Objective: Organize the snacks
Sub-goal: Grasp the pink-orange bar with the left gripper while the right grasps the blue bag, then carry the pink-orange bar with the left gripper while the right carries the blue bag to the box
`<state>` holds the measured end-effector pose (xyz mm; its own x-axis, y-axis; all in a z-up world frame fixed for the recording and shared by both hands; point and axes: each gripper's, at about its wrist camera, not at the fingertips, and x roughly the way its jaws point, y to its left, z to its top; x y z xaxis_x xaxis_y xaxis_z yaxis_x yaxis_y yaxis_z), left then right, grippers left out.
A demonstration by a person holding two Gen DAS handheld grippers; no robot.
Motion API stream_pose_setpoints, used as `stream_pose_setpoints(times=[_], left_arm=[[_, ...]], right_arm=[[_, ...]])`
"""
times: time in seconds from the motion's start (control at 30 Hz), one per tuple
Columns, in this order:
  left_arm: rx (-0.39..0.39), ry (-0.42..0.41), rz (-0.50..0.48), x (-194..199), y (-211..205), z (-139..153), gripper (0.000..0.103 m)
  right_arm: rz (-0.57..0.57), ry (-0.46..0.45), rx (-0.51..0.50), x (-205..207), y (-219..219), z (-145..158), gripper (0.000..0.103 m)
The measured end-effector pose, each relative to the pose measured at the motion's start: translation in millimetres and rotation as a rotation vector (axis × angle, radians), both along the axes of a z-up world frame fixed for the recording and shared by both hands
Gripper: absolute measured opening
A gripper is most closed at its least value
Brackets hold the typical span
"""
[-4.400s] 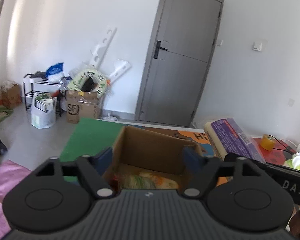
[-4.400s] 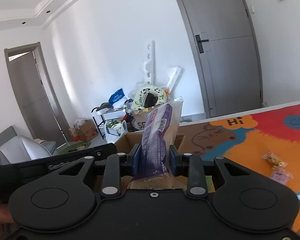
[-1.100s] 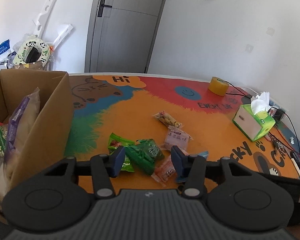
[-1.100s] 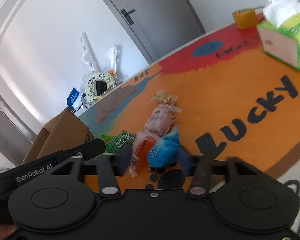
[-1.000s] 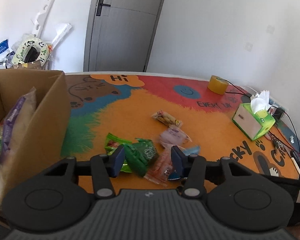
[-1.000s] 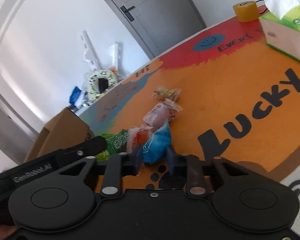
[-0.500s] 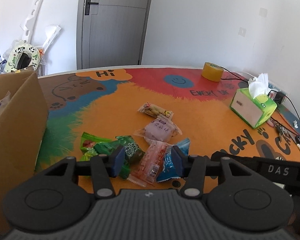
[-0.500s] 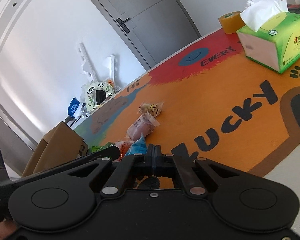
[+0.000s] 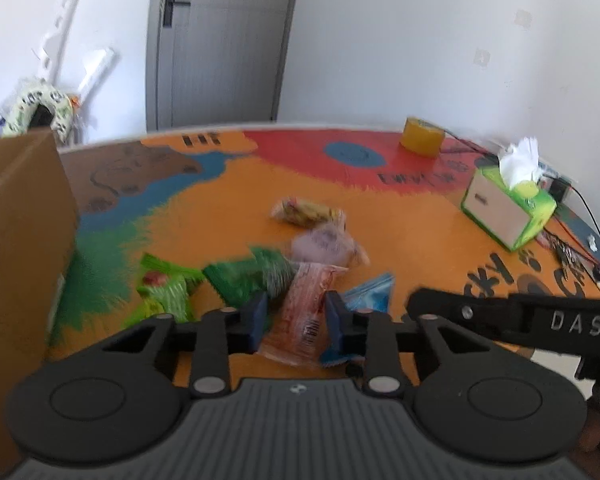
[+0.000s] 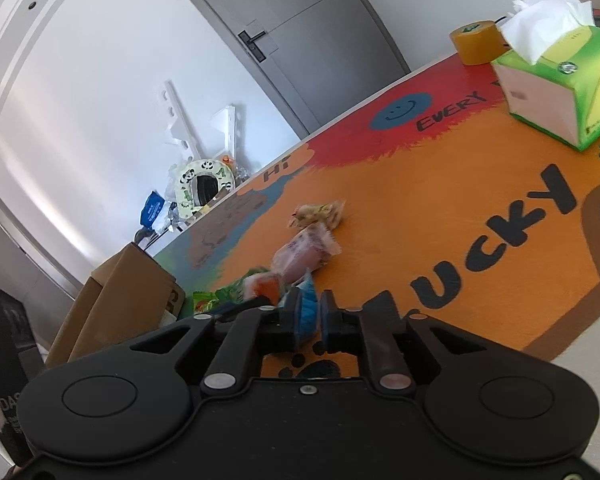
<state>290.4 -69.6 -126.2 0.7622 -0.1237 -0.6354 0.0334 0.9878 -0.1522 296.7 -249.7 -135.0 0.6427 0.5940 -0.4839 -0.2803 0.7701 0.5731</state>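
Right gripper jaws, empty a moment ago, now pinch the blue packet; left gripper jaws, still spread, straddle the orange packet, both mid-desk.

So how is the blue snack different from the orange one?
The blue snack packet is pinched tight in the right gripper; the orange snack packet lies between the left gripper's open jaws, not squeezed. The orange one looks longer than the blue. Both are small sealed packets on the table.

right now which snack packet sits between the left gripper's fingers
The orange-red packet: it lies in the open left gripper. The dark green packet lies just left; the blue packet is pinched by the right gripper.
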Motion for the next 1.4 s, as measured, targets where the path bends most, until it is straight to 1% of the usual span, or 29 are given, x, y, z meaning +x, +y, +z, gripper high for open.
stream_pose_setpoints(times=[0.07, 0.13, 0.27, 0.33, 0.53, 0.6, 0.67, 0.73, 0.8, 0.87, 0.97, 1.07, 1.17, 1.4], left_arm=[[-0.005, 0.018, -0.003, 0.2, 0.2, -6.4, 0.025], [-0.005, 0.010, -0.006, -1.5, 0.3, -6.7, 0.025], [-0.036, 0.010, -0.008, -2.7, 5.7, -4.8, 0.020], [-0.039, 0.008, -0.011, -4.4, 6.7, -3.5, 0.019], [-0.050, 0.012, -0.009, -10.0, 10.5, -3.6, 0.018], [-0.060, 0.016, -0.016, -12.0, 11.0, -3.2, 0.018], [-0.071, 0.023, -0.027, -14.4, 10.5, -3.3, 0.018], [-0.069, 0.024, -0.038, -17.8, 8.0, -3.2, 0.018], [-0.075, 0.028, -0.038, -21.2, 8.1, -3.0, 0.018], [-0.076, 0.028, -0.031, -24.0, 8.9, -2.3, 0.018], [-0.077, 0.028, -0.022, -29.1, 11.0, -0.3, 0.018], [-0.076, 0.021, -0.012, -35.4, 13.7, 2.8, 0.018], [-0.076, 0.006, -0.005, -42.6, 15.9, 8.6, 0.018], [-0.069, -0.056, 0.011, -62.8, 19.8, 32.7, 0.018]], right_arm=[[0.006, 0.001, -0.006, 1.2, 5.4, 0.1, 0.024], [0.010, 0.003, -0.013, 3.2, 10.4, -0.4, 0.025], [0.013, 0.022, -0.025, 8.5, 19.7, -2.5, 0.028], [0.022, 0.028, -0.022, 9.6, 23.6, -4.1, 0.028], [0.020, 0.069, -0.006, 11.5, 27.5, -10.2, 0.028], [0.020, 0.084, 0.008, 10.6, 26.0, -10.4, 0.030], [0.020, 0.094, 0.022, 8.2, 24.2, -10.9, 0.034], [0.018, 0.097, 0.021, 5.7, 23.9, -10.5, 0.035], [0.017, 0.093, 0.012, 3.2, 24.1, -11.0, 0.034], [0.016, 0.093, 0.009, 0.7, 23.8, -12.8, 0.029], [0.016, 0.086, 0.009, -4.2, 24.9, -11.9, 0.028], [0.014, 0.057, 0.001, -12.6, 24.8, -6.1, 0.028], [0.004, 0.031, 0.005, -20.6, 21.4, 1.4, 0.028], [-0.010, -0.022, 0.010, -37.9, 19.2, 21.2, 0.028]])
